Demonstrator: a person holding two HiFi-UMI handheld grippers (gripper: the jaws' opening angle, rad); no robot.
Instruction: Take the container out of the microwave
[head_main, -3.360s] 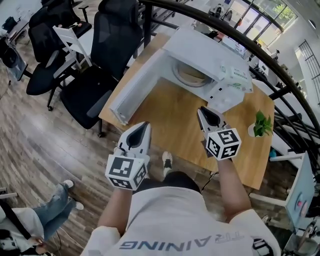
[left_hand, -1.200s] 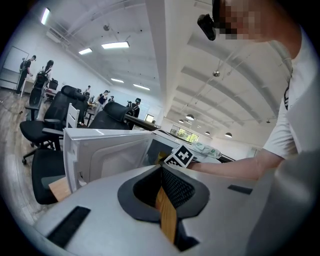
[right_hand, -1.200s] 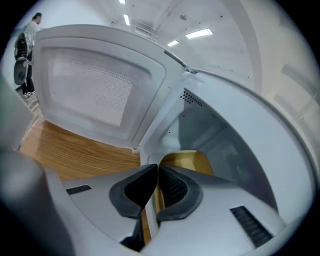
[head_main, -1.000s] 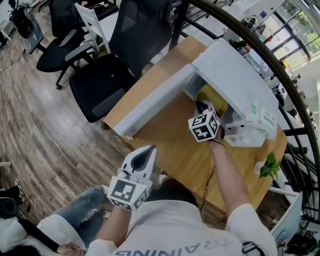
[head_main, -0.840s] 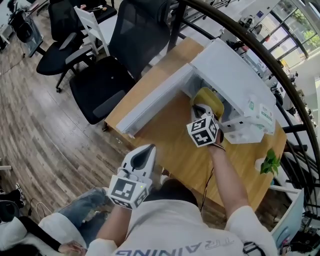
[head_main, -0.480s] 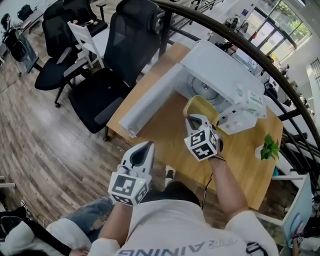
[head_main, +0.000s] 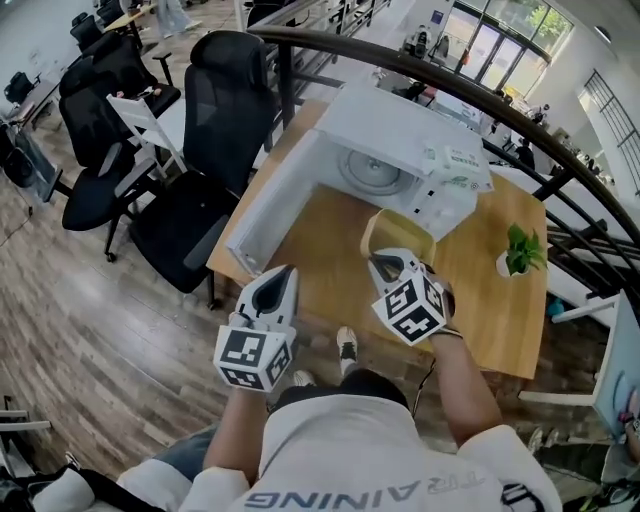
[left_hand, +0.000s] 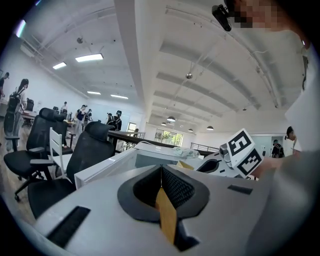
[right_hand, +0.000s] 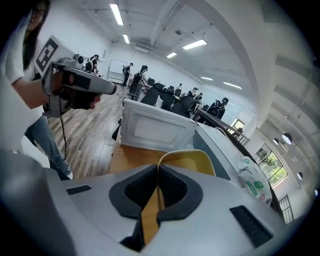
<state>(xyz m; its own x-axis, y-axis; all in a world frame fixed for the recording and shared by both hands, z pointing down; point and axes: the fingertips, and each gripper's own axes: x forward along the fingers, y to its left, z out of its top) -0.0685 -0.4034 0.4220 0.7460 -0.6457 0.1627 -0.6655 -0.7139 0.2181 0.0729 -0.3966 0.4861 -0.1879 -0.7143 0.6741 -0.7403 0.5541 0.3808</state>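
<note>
Out comes the yellow container (head_main: 402, 238), clear of the microwave (head_main: 400, 135), rim pinched by the right gripper (head_main: 381, 263); left gripper (head_main: 281, 275) pressed together, empty. Removal looks done.

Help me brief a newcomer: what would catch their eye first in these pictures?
The yellow container stands out, pinched by its rim in the right gripper over the wooden table, just in front of the microwave. The white microwave sits at the table's far side with its door swung wide to the left and only the turntable showing inside. The left gripper hangs shut and empty by the table's near edge.
</note>
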